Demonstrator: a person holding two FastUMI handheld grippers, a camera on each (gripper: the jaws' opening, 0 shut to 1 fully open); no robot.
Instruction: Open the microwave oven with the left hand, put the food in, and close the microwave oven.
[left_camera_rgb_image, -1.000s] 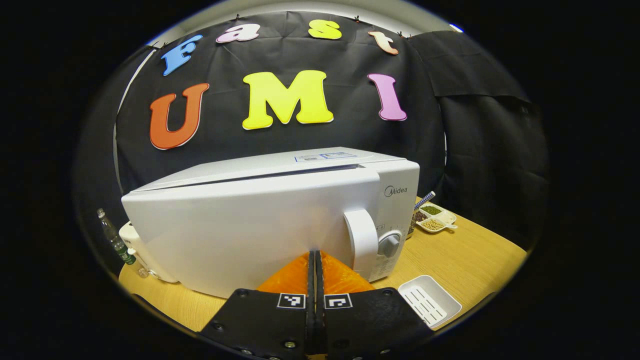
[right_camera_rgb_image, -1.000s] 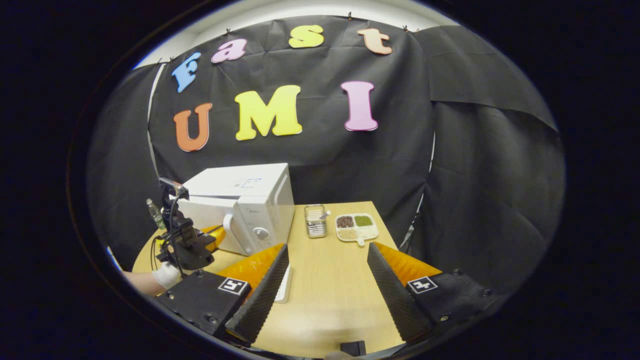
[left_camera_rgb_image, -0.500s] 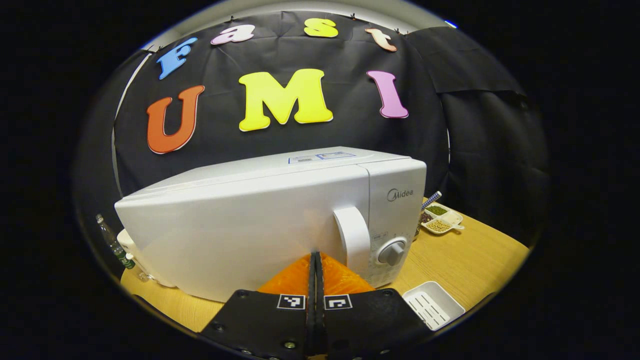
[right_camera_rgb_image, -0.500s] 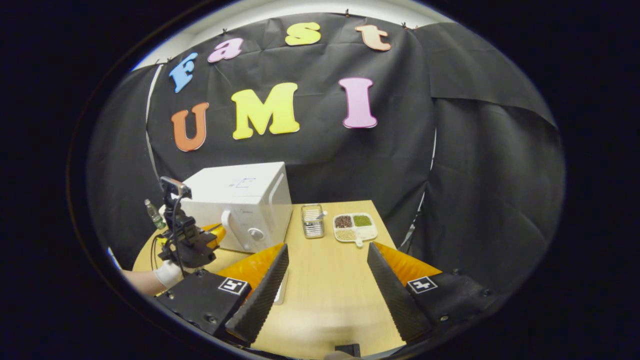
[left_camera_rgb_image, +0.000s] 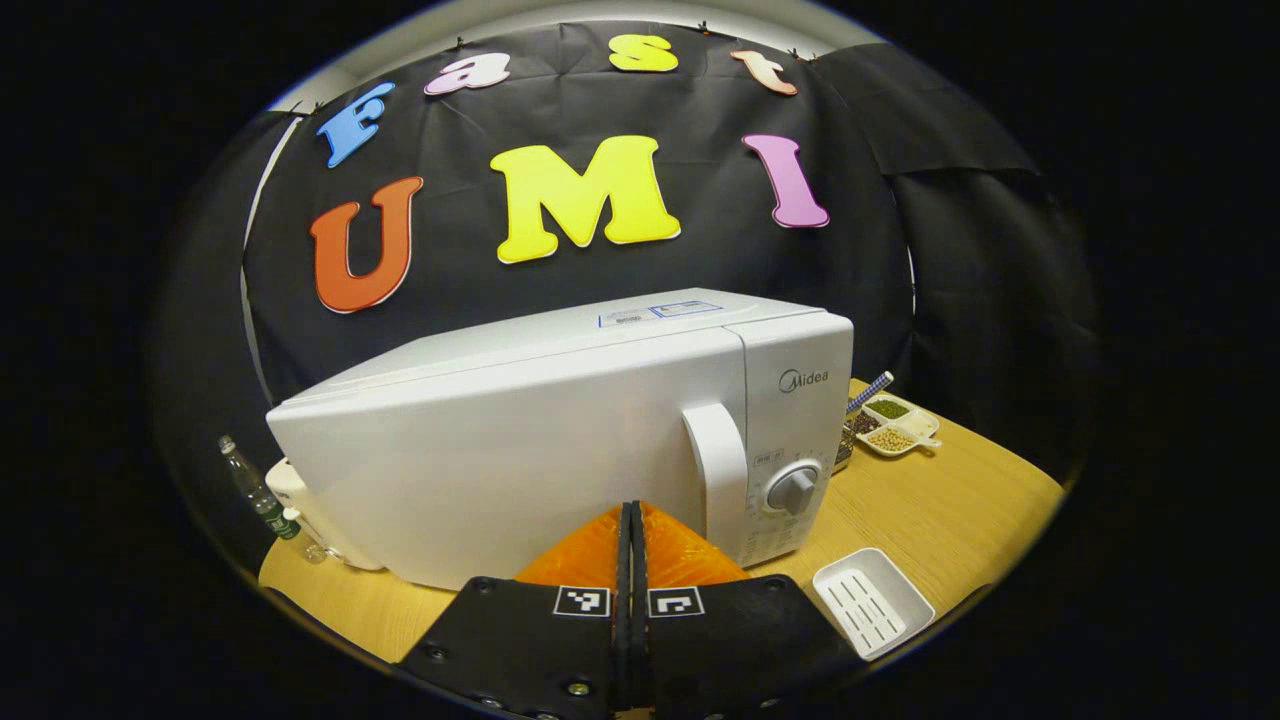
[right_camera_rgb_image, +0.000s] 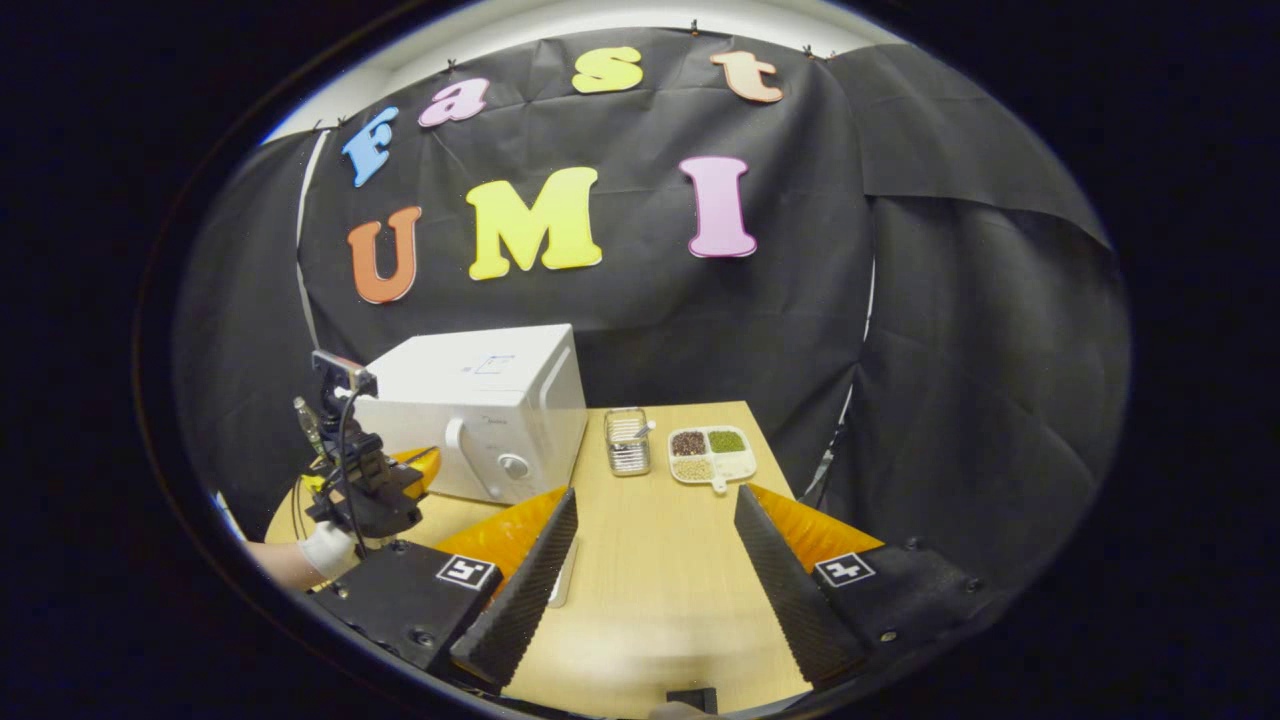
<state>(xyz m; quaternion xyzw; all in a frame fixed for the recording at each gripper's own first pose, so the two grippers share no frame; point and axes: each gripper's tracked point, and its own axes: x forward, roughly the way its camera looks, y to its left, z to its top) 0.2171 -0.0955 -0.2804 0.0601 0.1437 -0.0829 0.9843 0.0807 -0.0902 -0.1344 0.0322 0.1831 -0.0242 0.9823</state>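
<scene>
Microwave oven (left_camera_rgb_image: 520, 450), a boxy white rigid appliance, is sitting mid-frame with door shut. Its curved white handle (left_camera_rgb_image: 718, 470) is looking like the firm hold. Left gripper (left_camera_rgb_image: 632, 530) is pressing its fingers together at bottom centre; right gripper (right_camera_rgb_image: 655, 545) is standing spread, empty.

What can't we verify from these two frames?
- Inside of the microwave: its shut door blocks it in both views, so whether food is in cannot be told.
- Left gripper tips against the door: hidden by its own body in the left gripper view, too small in the right gripper view.
- Contents of the divided dish: too small to identify.
- White tray: partly cut off by the right gripper's finger in its view.
</scene>
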